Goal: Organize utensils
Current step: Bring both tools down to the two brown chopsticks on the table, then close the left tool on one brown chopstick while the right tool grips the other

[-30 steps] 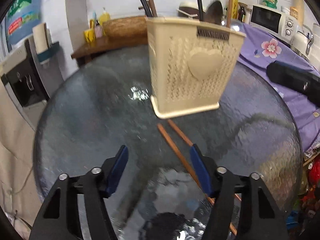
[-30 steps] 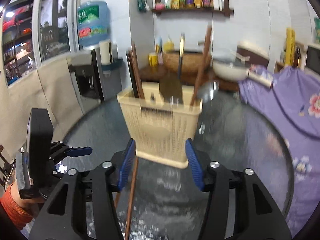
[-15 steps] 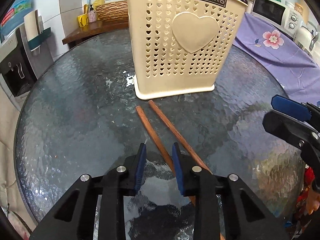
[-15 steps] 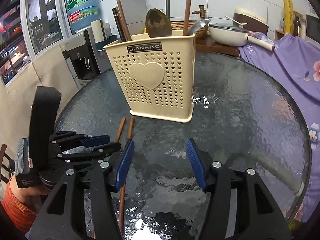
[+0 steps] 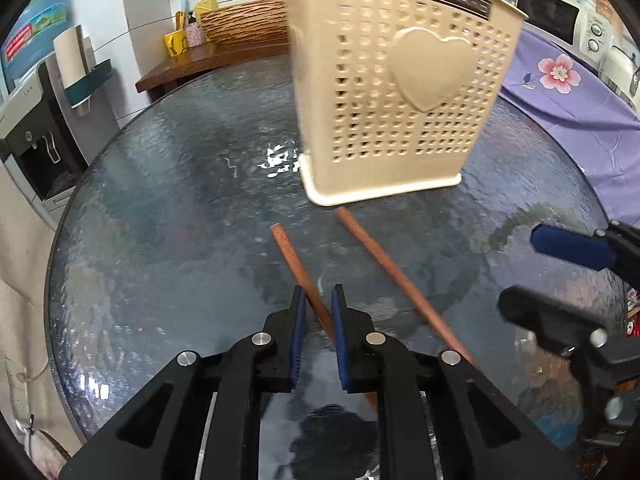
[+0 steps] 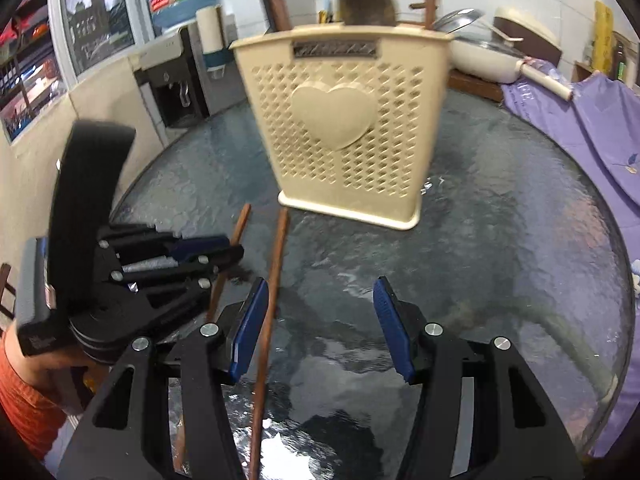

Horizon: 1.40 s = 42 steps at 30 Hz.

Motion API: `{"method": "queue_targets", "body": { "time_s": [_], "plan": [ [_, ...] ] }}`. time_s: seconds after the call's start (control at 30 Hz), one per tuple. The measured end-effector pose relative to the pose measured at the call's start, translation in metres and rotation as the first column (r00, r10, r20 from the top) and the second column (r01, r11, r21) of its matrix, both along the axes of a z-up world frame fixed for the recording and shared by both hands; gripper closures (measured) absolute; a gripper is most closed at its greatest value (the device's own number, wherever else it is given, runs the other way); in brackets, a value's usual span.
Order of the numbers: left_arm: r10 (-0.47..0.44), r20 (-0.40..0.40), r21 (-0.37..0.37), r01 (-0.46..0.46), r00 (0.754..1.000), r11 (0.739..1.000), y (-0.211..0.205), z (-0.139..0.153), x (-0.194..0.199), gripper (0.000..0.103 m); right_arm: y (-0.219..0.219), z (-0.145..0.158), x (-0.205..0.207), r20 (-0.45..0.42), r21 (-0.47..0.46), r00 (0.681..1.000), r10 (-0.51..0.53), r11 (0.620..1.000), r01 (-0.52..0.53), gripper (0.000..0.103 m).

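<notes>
Two brown wooden chopsticks lie on the round glass table (image 5: pixel 160 220) in front of a cream utensil basket (image 5: pixel 400 92) with a heart on its side. My left gripper (image 5: pixel 318 308) is shut on the left chopstick (image 5: pixel 296 264), whose far end points toward the basket. The second chopstick (image 5: pixel 392 276) lies free to its right. My right gripper (image 6: pixel 316 312) is open and empty, with the free chopstick (image 6: pixel 272 288) just inside its left finger. The basket (image 6: pixel 344 128) holds a dark spoon (image 6: pixel 366 0) and several other utensils.
A purple flowered cloth (image 5: pixel 568 92) covers a surface right of the table, with a microwave (image 5: pixel 548 4) behind. A water dispenser (image 6: pixel 176 76) stands at the left. A white pan (image 6: pixel 492 56) sits behind the basket.
My left gripper has closed from wide open onto the left chopstick, and the two chopsticks now lie further apart. My right gripper has stayed open and moved closer to the free chopstick.
</notes>
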State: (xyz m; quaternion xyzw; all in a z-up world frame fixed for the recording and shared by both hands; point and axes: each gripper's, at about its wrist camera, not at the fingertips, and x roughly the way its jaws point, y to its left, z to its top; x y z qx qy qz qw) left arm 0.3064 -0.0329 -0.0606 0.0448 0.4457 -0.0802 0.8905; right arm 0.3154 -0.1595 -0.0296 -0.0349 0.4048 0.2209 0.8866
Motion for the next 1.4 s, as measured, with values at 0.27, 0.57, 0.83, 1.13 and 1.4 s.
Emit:
{"method": "queue_targets", "body": {
  "time_s": [0.27, 0.57, 0.83, 1.13, 1.4],
  "plan": [
    [0.013, -0.009, 0.001, -0.013, 1.0, 1.0, 0.027, 0.0, 0.001, 0.091, 0.035, -0.017, 0.021, -0.063, -0.041, 0.996, 0.063, 0.997, -0.066, 0.053],
    [-0.001, -0.009, 0.01, 0.002, 1.0, 1.0, 0.043, 0.0, 0.003, 0.09, 0.063, -0.028, 0.05, -0.087, -0.102, 0.992, 0.091, 0.99, -0.1, 0.077],
    [0.004, -0.003, 0.005, -0.004, 1.0, 1.0, 0.045, -0.001, 0.008, 0.09, 0.075, -0.029, 0.06, -0.085, -0.141, 0.991, 0.099, 0.984, -0.11, 0.086],
    [0.043, 0.044, 0.003, -0.044, 0.998, 0.999, 0.043, -0.004, 0.001, 0.09, 0.068, -0.031, 0.05, -0.03, -0.128, 0.997, 0.07, 0.989, -0.074, 0.094],
    [0.053, 0.042, 0.013, -0.054, 0.998, 0.998, 0.037, -0.003, -0.001, 0.092, 0.061, -0.03, 0.047, -0.03, -0.104, 0.998, 0.051, 0.993, -0.054, 0.096]
  ]
}}
